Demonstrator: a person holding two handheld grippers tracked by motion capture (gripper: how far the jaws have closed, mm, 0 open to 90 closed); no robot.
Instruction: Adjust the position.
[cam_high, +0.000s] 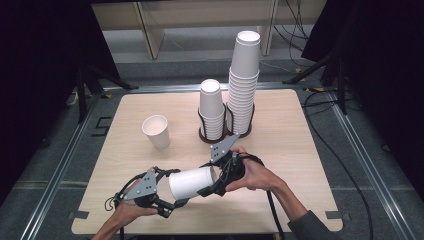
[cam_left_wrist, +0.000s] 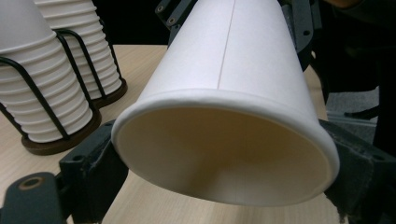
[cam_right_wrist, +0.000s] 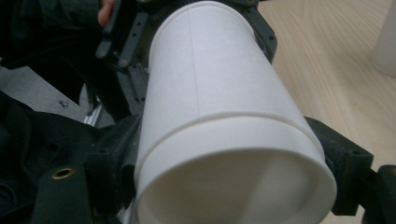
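Near table (cam_high: 280, 125) front edge: 1 paper cup (cam_high: 192, 183) lies level, clamped by left gripper (cam_high: 172, 202) & right gripper (cam_high: 212, 187); 1 loose cup (cam_high: 156, 131), 2 racked stacks (cam_high: 230, 100).

White cup (cam_high: 192, 182) — black jaws.

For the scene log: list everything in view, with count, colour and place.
Held cup: one, white paper, on its side above the table's near edge, between both grippers.
Loose cup: one, white, upright, left of the stacks.
Cup stacks: two, white, upside down in dark wire holders at table centre; short stack left, tall stack right.
Table: one, light wood.
Cables: black, on the floor at right.
Left hand-held gripper: black, jaws on the cup's rim end.
Right hand-held gripper: black, jaws on its base end.
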